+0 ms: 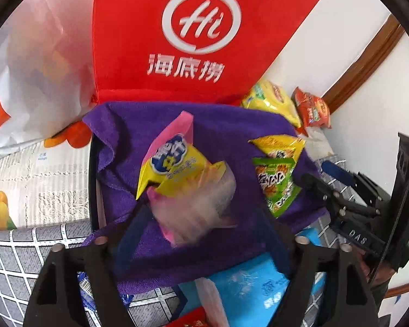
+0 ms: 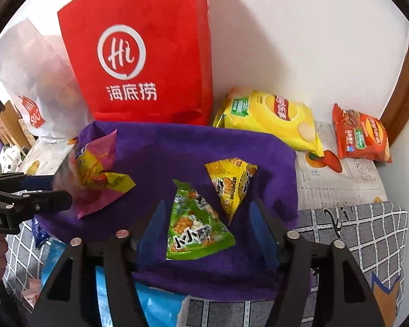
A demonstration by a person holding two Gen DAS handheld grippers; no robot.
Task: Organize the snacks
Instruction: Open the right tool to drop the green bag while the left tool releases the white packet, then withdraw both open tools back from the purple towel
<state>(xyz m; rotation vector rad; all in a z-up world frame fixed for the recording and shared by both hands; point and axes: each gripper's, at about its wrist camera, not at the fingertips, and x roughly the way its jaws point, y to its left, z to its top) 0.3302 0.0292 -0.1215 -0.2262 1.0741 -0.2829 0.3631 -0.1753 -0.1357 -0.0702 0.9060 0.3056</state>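
Note:
A purple towel (image 2: 177, 150) covers a tray. A green triangular snack pack (image 2: 196, 223) and a yellow triangular pack (image 2: 231, 182) lie on it. My right gripper (image 2: 207, 234) is open just above the towel, its blue pads either side of the green pack. A pink-and-yellow snack packet (image 1: 174, 169) is blurred and looks to be falling above the towel in front of my left gripper (image 1: 201, 234), whose jaws stand wide open. The packet also shows in the right wrist view (image 2: 98, 174).
A red bag (image 2: 144, 54) and a white bag (image 2: 32, 81) stand behind the towel. A yellow chip bag (image 2: 270, 120) and an orange chip bag (image 2: 360, 136) lie at the back right by the wall. Blue packets (image 1: 248, 286) lie in front.

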